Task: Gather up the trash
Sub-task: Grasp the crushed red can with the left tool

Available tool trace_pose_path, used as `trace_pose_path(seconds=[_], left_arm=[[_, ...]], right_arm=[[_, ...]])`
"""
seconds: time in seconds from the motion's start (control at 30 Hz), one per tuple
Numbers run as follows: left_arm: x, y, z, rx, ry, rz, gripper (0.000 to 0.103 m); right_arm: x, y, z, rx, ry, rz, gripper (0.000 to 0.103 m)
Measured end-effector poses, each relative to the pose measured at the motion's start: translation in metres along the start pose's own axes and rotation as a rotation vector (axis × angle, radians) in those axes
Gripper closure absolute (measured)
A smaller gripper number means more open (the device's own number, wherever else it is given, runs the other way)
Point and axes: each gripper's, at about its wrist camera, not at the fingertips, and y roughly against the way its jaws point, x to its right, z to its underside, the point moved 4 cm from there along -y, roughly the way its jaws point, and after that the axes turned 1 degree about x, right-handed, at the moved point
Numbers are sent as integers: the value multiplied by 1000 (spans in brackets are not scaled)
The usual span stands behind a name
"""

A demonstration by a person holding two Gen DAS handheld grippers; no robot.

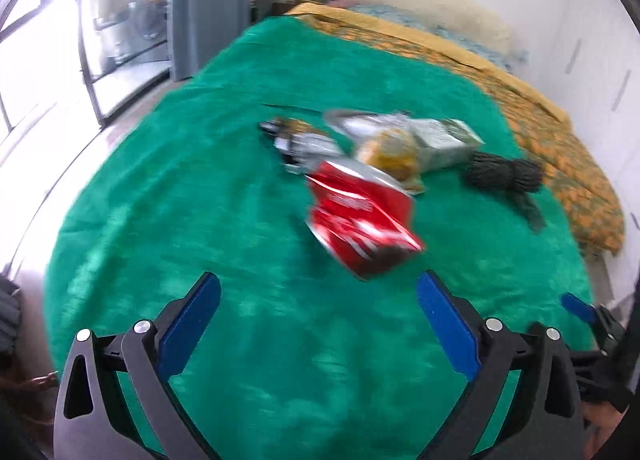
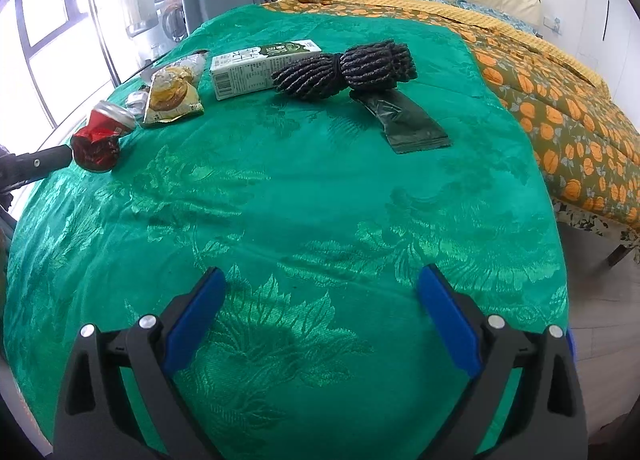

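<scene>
1. The left gripper (image 1: 318,292) has its blue-padded fingers spread wide with nothing between them, held low over the green bedspread (image 1: 200,180).
2. Just ahead of it lies a crushed red can (image 1: 360,220), dented and creased, its silver top turned away toward the far side; this view is blurred.
3. Beyond the can sit a yellow snack wrapper (image 2: 172,98), a green-and-white carton (image 2: 260,66) lying flat, a bundle of dark rope (image 2: 344,66) and a folded dark green bag (image 2: 404,124).
4. The right gripper (image 2: 322,292) is likewise splayed and empty, over bare bedspread, well apart from the litter.
5. An orange-patterned quilt (image 2: 560,108) borders the spread on the right.
</scene>
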Motion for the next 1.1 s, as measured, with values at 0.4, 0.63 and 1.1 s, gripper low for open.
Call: trace_pose_path(seconds=[0.4, 0.63, 1.1], left_arm=[[34, -24, -9, 14, 103, -4, 6], [40, -52, -49, 45, 208, -206, 6], [2, -37, -7, -2, 99, -97, 42]], right_arm=[[-1, 0, 0, -1, 7, 11, 9], [-3, 1, -1, 2, 17, 17, 9], [2, 3, 0, 14, -14, -5, 9]])
